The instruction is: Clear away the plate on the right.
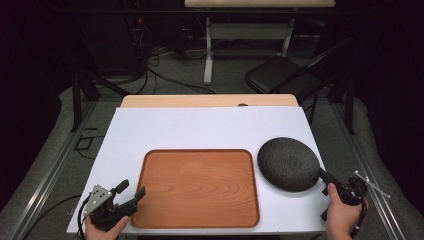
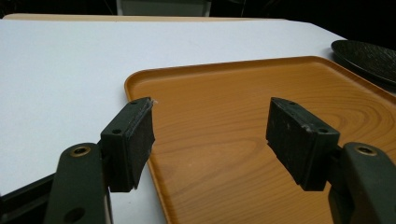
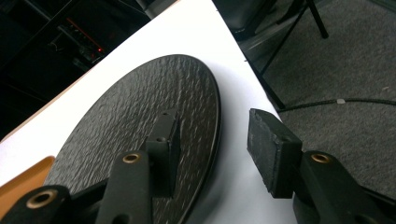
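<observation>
Right gripper (image 3: 212, 149), lower half of the right gripper view: jaws stood moderately wide, straddling the near rim of the black plate (image 3: 140, 135). One jaw lay over the plate's textured face, the other outside the rim above the white table (image 3: 196, 32). Pads not yet pressing on the rim; nothing was held.

High view: plate (image 1: 289, 163) sat flat at right of centre, just beside the right edge of the wooden tray (image 1: 200, 187), apart from it. Right gripper (image 1: 325, 176) sat at the plate's lower right edge, with the hand (image 1: 342, 215) in the lower right corner of the frame.

Left gripper (image 2: 210, 140): jaws wide, empty, one pad over the white table, the other over the tray (image 2: 243, 107) near its left rim. In the high view it (image 1: 131, 191) rested at lower left by the tray's corner.

Judgement: the step in hand was a pinch on the plate rim, probably to carry it onto the tray.

Notes for doing it well:
- Push the jaws farther over the rim before closing, so the pads bite well in, not on the lip.
- The outer jaw must get under the rim; the plate is shallow and lies close to the table.
- Close firmly; a one-edge grip will let the plate sag.
- Lift high enough to pass the tray's raised rim.
- Keep the left gripper off the landing spot.
</observation>
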